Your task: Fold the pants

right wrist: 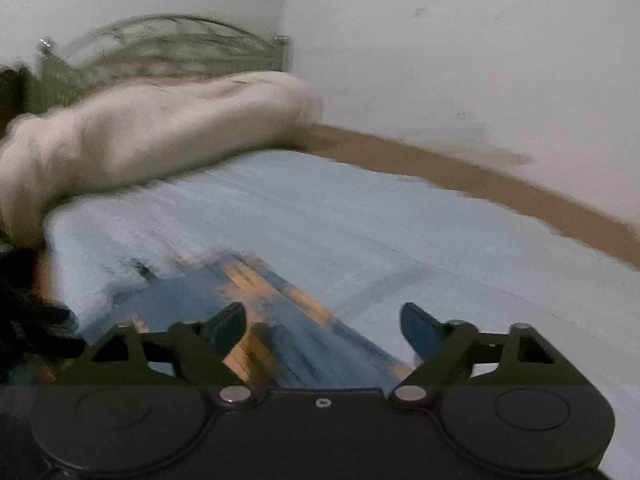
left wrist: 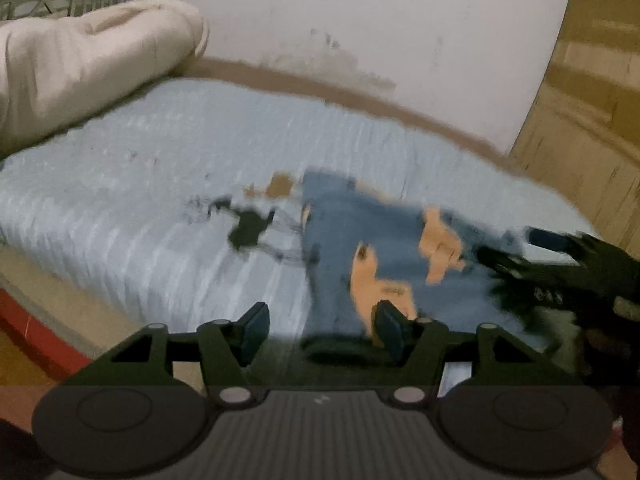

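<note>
Blue pants with orange patches (left wrist: pixel 360 248) lie on the light blue bed cover (left wrist: pixel 140 184), right of centre in the left wrist view. My left gripper (left wrist: pixel 320 324) is open and empty just above the pants' near edge. My right gripper (right wrist: pixel 324 326) is open and empty over the pants (right wrist: pixel 280 320); it also shows in the left wrist view (left wrist: pixel 552 256) at the right, beside the pants. Both views are blurred by motion.
A rolled cream blanket (left wrist: pixel 80 64) lies at the head of the bed before a metal headboard (right wrist: pixel 160 52). A dark print (left wrist: pixel 248 228) marks the cover left of the pants. A white wall (right wrist: pixel 460 60) runs along the far side. A wooden wardrobe (left wrist: pixel 592 100) stands at the right.
</note>
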A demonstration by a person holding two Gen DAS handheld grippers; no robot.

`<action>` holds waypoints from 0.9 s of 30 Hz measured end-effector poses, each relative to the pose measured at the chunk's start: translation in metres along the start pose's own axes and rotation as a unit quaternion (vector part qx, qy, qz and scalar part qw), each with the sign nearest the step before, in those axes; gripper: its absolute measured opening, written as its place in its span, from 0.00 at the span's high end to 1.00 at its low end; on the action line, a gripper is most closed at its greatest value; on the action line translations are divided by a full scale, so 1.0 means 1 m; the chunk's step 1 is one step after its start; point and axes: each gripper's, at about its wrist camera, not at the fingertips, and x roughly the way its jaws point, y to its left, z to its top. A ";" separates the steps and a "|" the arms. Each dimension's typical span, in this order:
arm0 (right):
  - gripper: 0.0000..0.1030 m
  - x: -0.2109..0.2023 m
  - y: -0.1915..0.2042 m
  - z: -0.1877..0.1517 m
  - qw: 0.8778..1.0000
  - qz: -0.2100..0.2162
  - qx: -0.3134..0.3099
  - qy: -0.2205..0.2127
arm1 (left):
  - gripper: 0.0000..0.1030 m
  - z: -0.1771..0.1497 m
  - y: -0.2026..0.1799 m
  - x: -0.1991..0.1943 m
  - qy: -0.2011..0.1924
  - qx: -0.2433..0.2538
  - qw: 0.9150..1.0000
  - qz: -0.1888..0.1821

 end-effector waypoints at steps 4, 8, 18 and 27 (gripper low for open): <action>0.05 -0.018 -0.020 -0.061 0.997 -0.072 0.042 0.000 | 0.31 0.000 -0.001 -0.009 -0.002 0.011 1.000 -0.011; 0.01 -0.050 -0.025 -0.062 0.991 -0.070 0.095 -0.060 | 0.08 0.011 -0.003 -0.016 -0.032 -0.002 0.999 -0.010; 0.01 -0.030 -0.031 -0.078 0.987 -0.055 0.150 -0.009 | 0.03 0.011 -0.011 0.010 0.007 -0.003 1.000 0.015; 0.01 -0.046 -0.036 -0.076 0.986 -0.035 0.160 -0.020 | 0.01 0.012 -0.011 0.007 -0.007 0.001 1.000 0.031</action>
